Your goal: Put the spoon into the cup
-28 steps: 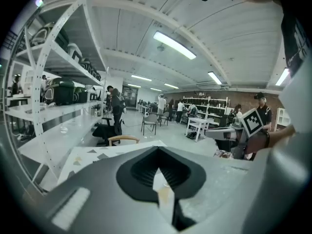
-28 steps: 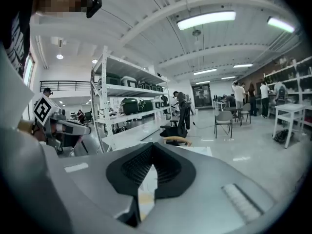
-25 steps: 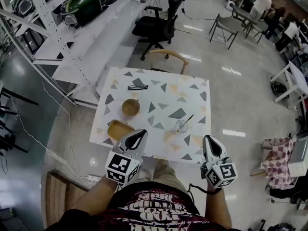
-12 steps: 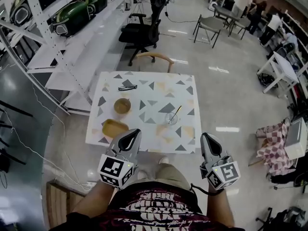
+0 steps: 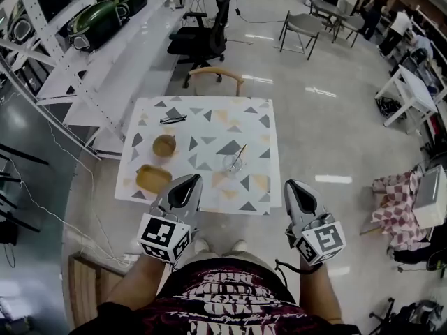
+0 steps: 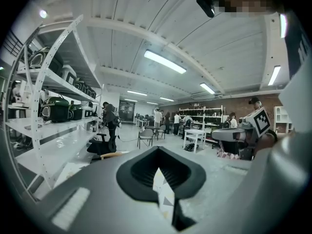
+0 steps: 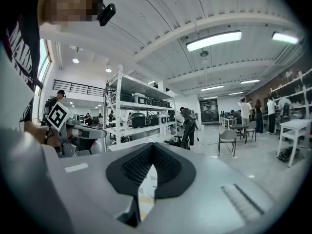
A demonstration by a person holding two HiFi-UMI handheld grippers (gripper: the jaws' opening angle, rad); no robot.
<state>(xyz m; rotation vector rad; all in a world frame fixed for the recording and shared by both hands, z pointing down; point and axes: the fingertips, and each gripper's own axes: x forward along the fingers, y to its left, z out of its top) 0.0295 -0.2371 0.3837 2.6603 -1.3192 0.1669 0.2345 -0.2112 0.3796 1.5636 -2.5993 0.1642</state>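
Table (image 5: 209,128): white top with grey and tan triangles, centre of the head view, seen steeply from above. Both grippers sit below its near edge in the frame, clear of it.
Cup (image 5: 232,164): clear glass, upright, right of centre on the table, well apart from both grippers.
Spoon (image 5: 239,153): thin dark handle slanting up and right from the cup. The lower end meets the cup's mouth and appears to rest inside, but the bowl end is too small to confirm.
Left gripper (image 5: 191,180) (image 6: 157,149): lower left of centre in the head view, marker cube toward the bottom edge. Its own view shows the jaws drawn together with nothing between them. A sliver of patterned table shows through the slit.
Right gripper (image 5: 290,185) (image 7: 152,146): lower right of centre in the head view. Jaws likewise drawn together and empty, pointed out over the room.
Bowl (image 5: 164,145): round and wooden, on the table to the left of the cup.
Tray (image 5: 153,179): tan oval dish near the table's lower left corner, just below the bowl in the frame.
Spectacles (image 5: 172,119): dark pair on the upper left part of the table.
Wooden chair (image 5: 216,74): at the table's far edge, top centre.
Shelving (image 5: 84,54): white racks, upper left of the frame.
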